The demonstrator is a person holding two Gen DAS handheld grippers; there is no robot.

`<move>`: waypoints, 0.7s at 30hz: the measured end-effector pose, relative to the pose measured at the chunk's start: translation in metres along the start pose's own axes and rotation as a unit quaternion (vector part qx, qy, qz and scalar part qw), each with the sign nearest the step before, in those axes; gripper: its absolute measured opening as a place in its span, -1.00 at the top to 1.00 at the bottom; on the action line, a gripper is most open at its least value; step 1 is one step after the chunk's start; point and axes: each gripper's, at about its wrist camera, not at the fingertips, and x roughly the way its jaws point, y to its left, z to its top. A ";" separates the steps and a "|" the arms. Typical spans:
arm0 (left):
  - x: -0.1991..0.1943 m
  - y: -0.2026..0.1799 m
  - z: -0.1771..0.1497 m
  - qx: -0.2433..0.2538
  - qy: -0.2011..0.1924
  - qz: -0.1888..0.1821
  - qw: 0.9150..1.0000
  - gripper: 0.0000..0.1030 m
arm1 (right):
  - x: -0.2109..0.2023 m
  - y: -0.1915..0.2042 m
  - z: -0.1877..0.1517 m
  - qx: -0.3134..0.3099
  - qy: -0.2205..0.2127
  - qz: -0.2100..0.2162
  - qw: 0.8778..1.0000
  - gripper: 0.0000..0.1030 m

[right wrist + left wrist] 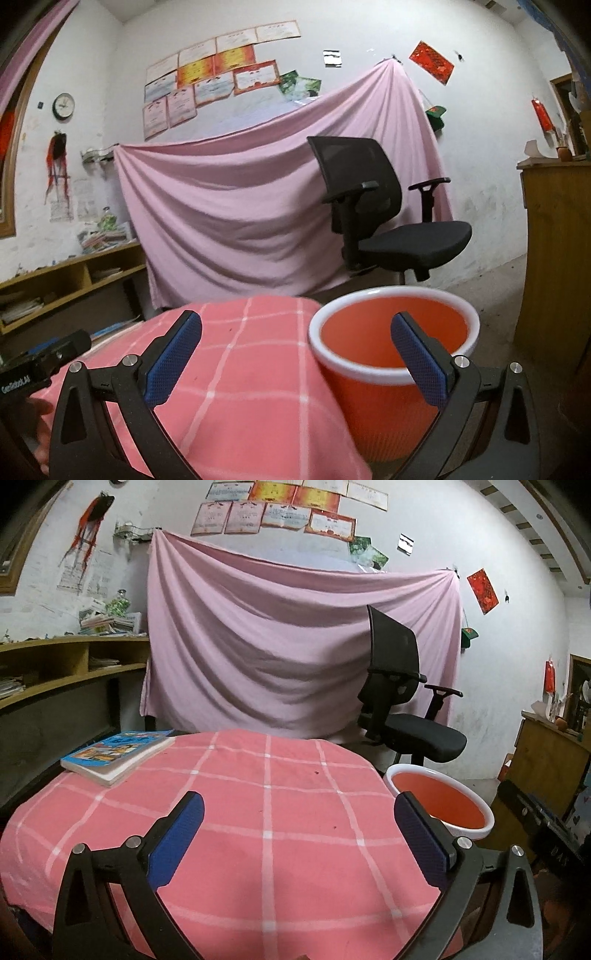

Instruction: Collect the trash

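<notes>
An orange bin with a white rim point(439, 801) stands beside the right edge of the table with the pink checked cloth point(266, 812); it also shows in the right wrist view point(391, 354). My left gripper point(299, 805) is open and empty above the cloth. My right gripper point(295, 325) is open and empty, over the table's right edge, with its right finger in front of the bin's opening. No loose trash shows on the cloth. The bin's inside looks bare as far as I can see.
A blue-covered book point(118, 753) lies at the table's far left corner. A black office chair point(402, 701) stands behind the bin before a pink sheet point(277, 646). Wooden shelves point(55, 664) are at the left, a wooden cabinet point(557, 240) at the right.
</notes>
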 end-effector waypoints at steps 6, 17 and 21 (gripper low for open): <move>-0.024 0.012 -0.012 0.010 -0.008 0.011 1.000 -0.96 | -0.018 0.024 -0.010 -0.028 0.012 0.023 0.999 -1.00; -0.062 0.037 -0.036 0.018 -0.013 0.052 0.998 -0.96 | -0.037 0.056 -0.026 -0.070 0.029 0.039 0.996 -1.00; -0.070 0.038 -0.041 0.018 -0.017 0.055 0.998 -0.96 | -0.042 0.063 -0.028 -0.076 0.028 0.041 0.996 -1.00</move>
